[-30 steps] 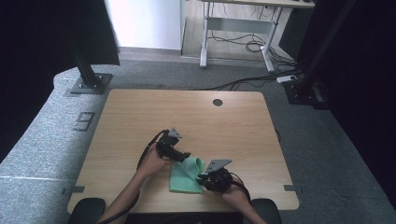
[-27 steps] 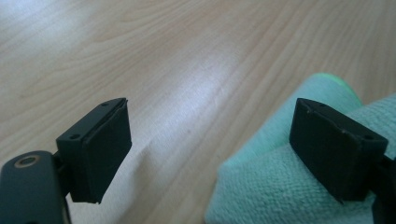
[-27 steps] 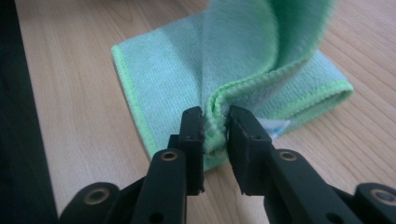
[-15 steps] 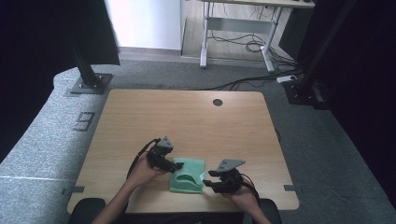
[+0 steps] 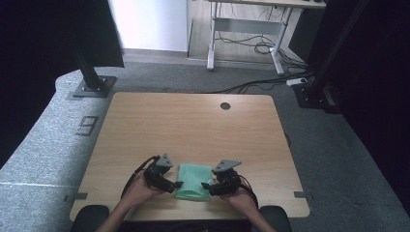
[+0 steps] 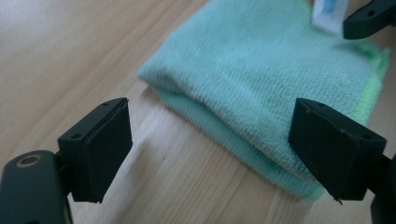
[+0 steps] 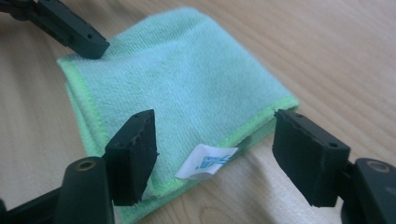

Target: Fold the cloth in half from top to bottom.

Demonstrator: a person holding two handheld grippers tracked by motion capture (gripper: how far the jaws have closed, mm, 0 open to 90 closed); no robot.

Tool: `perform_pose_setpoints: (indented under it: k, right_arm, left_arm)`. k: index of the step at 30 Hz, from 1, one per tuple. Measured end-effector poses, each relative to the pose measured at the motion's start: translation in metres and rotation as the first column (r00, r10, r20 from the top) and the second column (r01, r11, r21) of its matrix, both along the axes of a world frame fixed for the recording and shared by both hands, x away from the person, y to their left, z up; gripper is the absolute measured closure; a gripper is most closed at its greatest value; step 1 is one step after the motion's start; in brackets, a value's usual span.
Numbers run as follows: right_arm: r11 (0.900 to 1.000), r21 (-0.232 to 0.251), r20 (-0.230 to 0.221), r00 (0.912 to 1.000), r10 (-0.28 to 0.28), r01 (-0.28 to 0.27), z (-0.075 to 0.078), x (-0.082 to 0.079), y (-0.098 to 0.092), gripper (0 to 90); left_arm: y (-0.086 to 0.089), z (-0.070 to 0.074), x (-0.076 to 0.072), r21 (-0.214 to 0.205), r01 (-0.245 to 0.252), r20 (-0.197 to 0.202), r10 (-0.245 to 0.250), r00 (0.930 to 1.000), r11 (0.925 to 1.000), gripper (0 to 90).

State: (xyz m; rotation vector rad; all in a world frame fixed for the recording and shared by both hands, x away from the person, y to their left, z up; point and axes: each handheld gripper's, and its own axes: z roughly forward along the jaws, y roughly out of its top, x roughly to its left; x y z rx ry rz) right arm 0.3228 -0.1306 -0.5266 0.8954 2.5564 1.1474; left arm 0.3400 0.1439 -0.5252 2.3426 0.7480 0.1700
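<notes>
Lying folded into a small rectangle near the near edge of the pale wooden table [image 5: 193, 121], the soft mint-green microfibre cloth [image 5: 194, 181] sat between the 2 hand-held tools, slightly right of the table's middle. The left gripper [image 5: 176, 184] stood just beside the cloth's left edge with its jaws spread wide and nothing between the pads; in the left gripper view the folded edge of the cloth [image 6: 261, 88] ran between them, untouched. The right gripper [image 5: 207, 184] was at the cloth's right edge, and its jaws had just been opening: in the right gripper view they stood apart over the hemmed corner of the cloth [image 7: 173, 88] and its small white sewn-in label [image 7: 208, 161], pressing on nothing. By the look of it the cloth would be light, limp and a little plush, likely to sag and unfold if lifted by 1 layer, so a hold across all the stacked layers at a corner or along the thick folded edge seemed safest. Little stood in the way: a round dark cable hole [image 5: 225, 105] lay far off near the table's far edge, well apart.
</notes>
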Motion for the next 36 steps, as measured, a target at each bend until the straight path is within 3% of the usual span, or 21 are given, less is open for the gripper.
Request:
perform_pose_setpoints:
  k: [5, 10, 18, 21, 24, 26, 36]
  right_arm:
    - [0.9992, -0.039, -0.01, 0.9999, 0.002, -0.003, -0.006, -0.007, 0.001, 27.5]
    - [0.9975, -0.07, 0.001, 1.0, 0.001, -0.001, -0.011, -0.015, -0.003, 27.5]
    - [0.9973, -0.072, 0.009, 0.9998, -0.015, 0.015, -0.015, -0.015, -0.005, 26.6]
    - [0.9964, -0.081, 0.03, 0.9993, -0.022, 0.024, -0.014, -0.018, -0.004, 26.6]
    - [0.9948, -0.098, 0.053, 0.9983, -0.025, 0.03, -0.014, -0.021, -0.003, 26.6]
    - [0.9942, -0.101, 0.065, 0.9975, -0.028, 0.035, -0.015, -0.022, -0.002, 25.7]
    - [0.9933, -0.088, 0.033, 0.9968, -0.073, 0.075, -0.017, -0.011, -0.004, 21.8]
  left_arm:
    - [0.0, -0.008, -0.001, 0.037, -0.022, 0.01, 0.022, 0.9997, 0.9991, 12.5]
    - [0.0, -0.008, -0.006, 0.024, -0.034, 0.022, 0.034, 0.9992, 0.9991, 12.4]
    - [0.006, -0.008, -0.022, 0.01, -0.026, 0.026, 0.025, 0.9993, 0.9996, 12.4]
    - [0.005, -0.013, -0.022, 0.021, -0.036, 0.014, 0.035, 0.9993, 0.9991, 12.4]
    - [0.004, -0.014, -0.021, 0.028, -0.045, 0.027, 0.044, 0.9986, 0.9986, 10.0]
    - [0.005, -0.016, -0.021, 0.017, -0.056, 0.026, 0.056, 0.9981, 0.9983, 9.2]
    - [0.004, -0.021, -0.015, -0.002, -0.129, 0.039, 0.129, 0.9908, 0.9916, 3.0]
